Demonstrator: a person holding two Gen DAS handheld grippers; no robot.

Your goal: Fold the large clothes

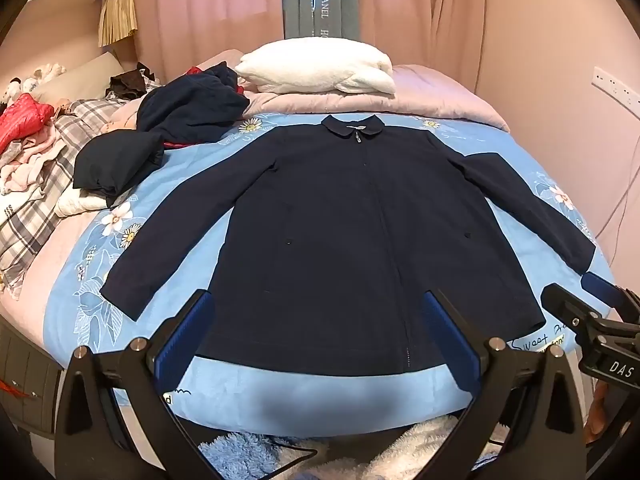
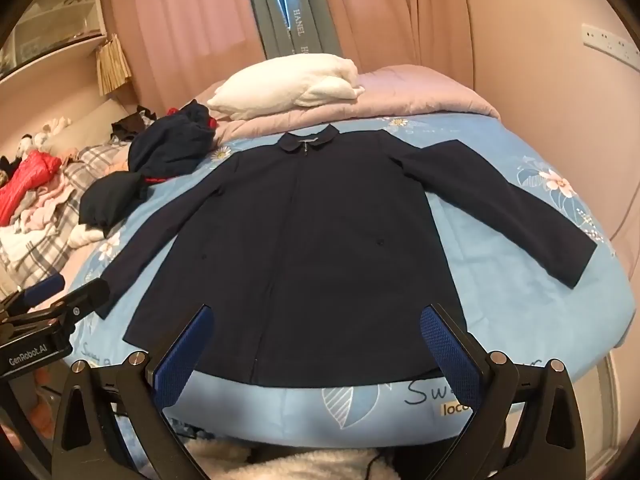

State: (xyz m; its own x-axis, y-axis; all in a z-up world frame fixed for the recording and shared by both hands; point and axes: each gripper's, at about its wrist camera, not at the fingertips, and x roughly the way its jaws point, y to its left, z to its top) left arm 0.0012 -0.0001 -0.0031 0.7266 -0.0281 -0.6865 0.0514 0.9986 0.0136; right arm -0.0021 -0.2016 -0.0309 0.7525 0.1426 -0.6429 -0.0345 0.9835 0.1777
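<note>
A dark navy zip jacket [image 1: 340,232] lies flat, front up, on the light blue flowered bedsheet [image 1: 320,396], collar far, hem near, both sleeves spread out to the sides. It also shows in the right wrist view [image 2: 304,248]. My left gripper [image 1: 318,332] is open and empty, hovering above the hem at the near bed edge. My right gripper [image 2: 316,344] is open and empty, also above the hem. The right gripper shows at the right edge of the left wrist view [image 1: 592,320]; the left gripper shows at the left edge of the right wrist view [image 2: 52,312].
A heap of dark navy clothes [image 1: 168,136] lies left of the jacket's far sleeve. A white pillow [image 1: 320,66] and pink quilt [image 1: 420,96] lie beyond the collar. More clothes and a plaid cover [image 1: 36,184] lie at far left. Pink curtains [image 1: 200,12] and a wall stand behind.
</note>
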